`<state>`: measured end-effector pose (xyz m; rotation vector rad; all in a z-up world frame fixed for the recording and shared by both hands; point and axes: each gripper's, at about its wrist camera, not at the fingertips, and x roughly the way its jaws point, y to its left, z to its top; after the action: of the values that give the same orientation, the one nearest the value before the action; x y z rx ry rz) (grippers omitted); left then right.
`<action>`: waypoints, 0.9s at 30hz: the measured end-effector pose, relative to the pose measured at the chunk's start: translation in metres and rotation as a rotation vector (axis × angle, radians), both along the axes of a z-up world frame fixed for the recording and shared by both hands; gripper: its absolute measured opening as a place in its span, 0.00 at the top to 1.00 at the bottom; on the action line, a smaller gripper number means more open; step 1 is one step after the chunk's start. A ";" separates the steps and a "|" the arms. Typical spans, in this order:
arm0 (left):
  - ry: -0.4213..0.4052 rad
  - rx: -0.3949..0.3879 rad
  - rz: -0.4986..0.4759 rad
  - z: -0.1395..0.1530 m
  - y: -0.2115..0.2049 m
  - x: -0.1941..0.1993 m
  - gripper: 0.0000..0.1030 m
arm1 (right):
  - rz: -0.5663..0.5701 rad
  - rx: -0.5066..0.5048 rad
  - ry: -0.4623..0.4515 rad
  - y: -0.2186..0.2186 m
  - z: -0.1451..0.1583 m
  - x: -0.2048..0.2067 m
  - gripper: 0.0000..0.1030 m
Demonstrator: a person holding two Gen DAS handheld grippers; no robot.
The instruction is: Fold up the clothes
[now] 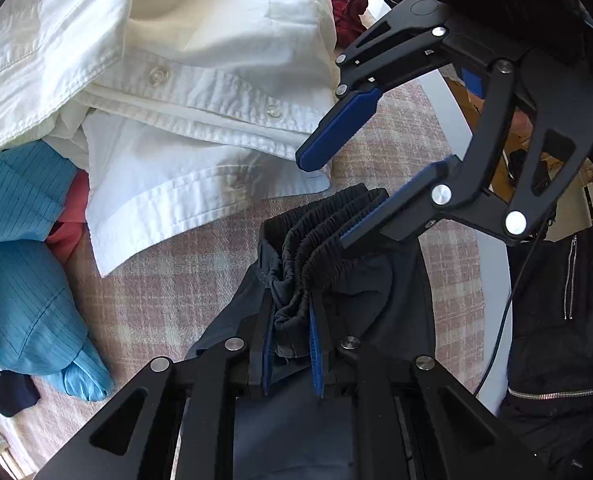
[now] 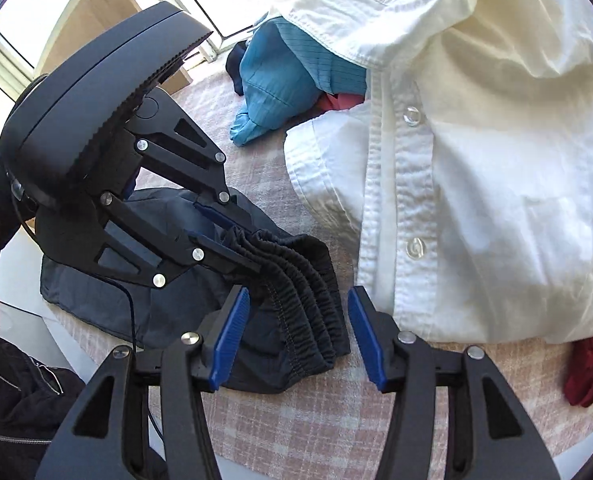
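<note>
On the pink checked table we are clamping our left tongs on the dark shorts, whose bunched waistband is lying right between our wide-apart right tongs.

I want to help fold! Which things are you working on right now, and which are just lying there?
In the job:
dark shorts, waistband bunched
left gripper, shut on the shorts
right gripper, open at the waistband

Just lying about:
white shirt
blue garment
red cloth
checked cover
</note>
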<state>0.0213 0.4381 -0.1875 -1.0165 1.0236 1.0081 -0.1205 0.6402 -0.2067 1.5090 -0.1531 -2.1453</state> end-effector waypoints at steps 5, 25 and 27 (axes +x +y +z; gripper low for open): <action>-0.009 0.009 0.005 0.003 -0.007 -0.005 0.87 | 0.108 -0.045 -0.052 -0.015 -0.017 -0.015 0.50; 0.120 0.144 0.153 0.042 0.013 -0.054 0.67 | 0.204 -0.172 -0.151 -0.031 -0.054 -0.046 0.44; 0.147 0.149 0.184 0.054 -0.007 -0.060 0.67 | 0.189 -0.185 -0.152 -0.030 -0.056 -0.047 0.46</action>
<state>-0.0392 0.4311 -0.1333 -0.9364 0.9704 1.3069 -0.1670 0.6101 -0.2624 1.5135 -0.2441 -1.8181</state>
